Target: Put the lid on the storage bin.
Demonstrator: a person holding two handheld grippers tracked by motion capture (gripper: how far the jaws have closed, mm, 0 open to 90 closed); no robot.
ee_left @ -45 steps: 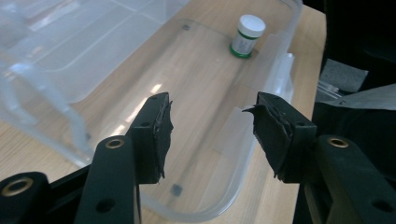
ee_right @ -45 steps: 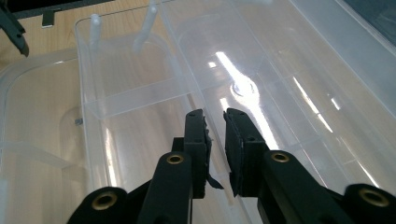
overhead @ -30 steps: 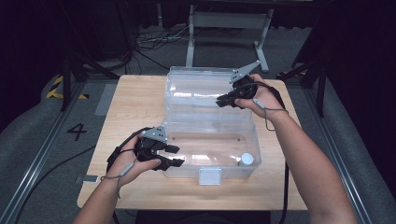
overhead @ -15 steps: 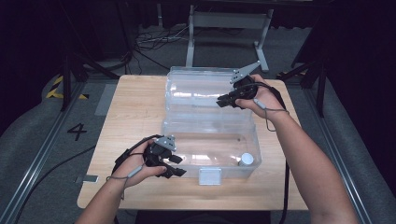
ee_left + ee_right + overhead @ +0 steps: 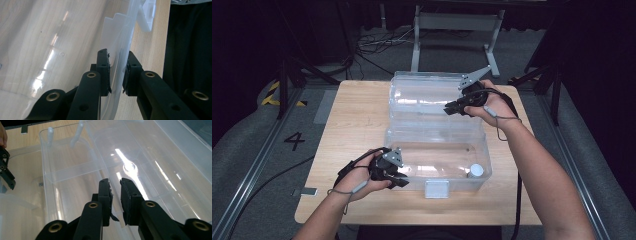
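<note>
A clear plastic box [image 5: 439, 136] stands on the wooden table [image 5: 357, 115], its hinged lid [image 5: 422, 95] folded back behind it. My left gripper [image 5: 401, 179] is at the box's front left corner. In the left gripper view its jaws have just been closing, and the left gripper [image 5: 116, 72] now has its pads against the box's front wall [image 5: 120, 42]. My right gripper [image 5: 448, 109] is shut on the right edge of the lid. The right gripper [image 5: 115, 195] has the lid's rim between its pads, with the lid [image 5: 155, 170] stretching ahead.
A small white cap [image 5: 475, 170] lies inside the box at its front right. A white latch [image 5: 436, 189] hangs from the middle of the front wall. Dark floor, cables and a metal stand [image 5: 452, 22] lie beyond the table.
My left gripper has slid right to the box's front left corner and its jaws have closed on the wall. The right gripper and the lid have not moved.
</note>
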